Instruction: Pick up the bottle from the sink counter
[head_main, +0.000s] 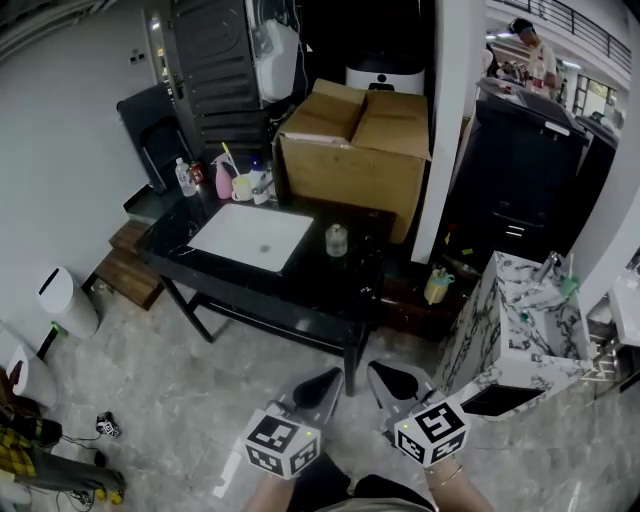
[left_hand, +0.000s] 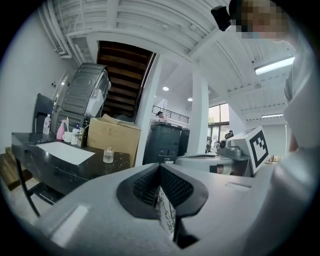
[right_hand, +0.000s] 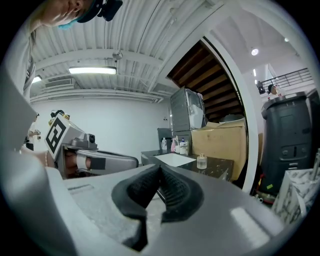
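Note:
A small clear glass bottle (head_main: 336, 240) stands upright on the black sink counter (head_main: 330, 290), just right of the white basin (head_main: 250, 236). It also shows as the bottle (left_hand: 108, 155) in the left gripper view and the bottle (right_hand: 201, 161) in the right gripper view. At the counter's back left stand a clear water bottle (head_main: 185, 177), a pink bottle (head_main: 223, 178) and a mug (head_main: 241, 187). My left gripper (head_main: 322, 384) and right gripper (head_main: 382, 380) hang side by side in front of the counter, well short of it. Both are shut and hold nothing.
A big cardboard box (head_main: 355, 140) sits behind the counter. A marbled cabinet (head_main: 515, 320) stands to the right, a black cabinet (head_main: 525, 170) behind it. Wooden steps (head_main: 125, 265) and a white bin (head_main: 68, 300) are at the left. A person (head_main: 530, 45) stands far back.

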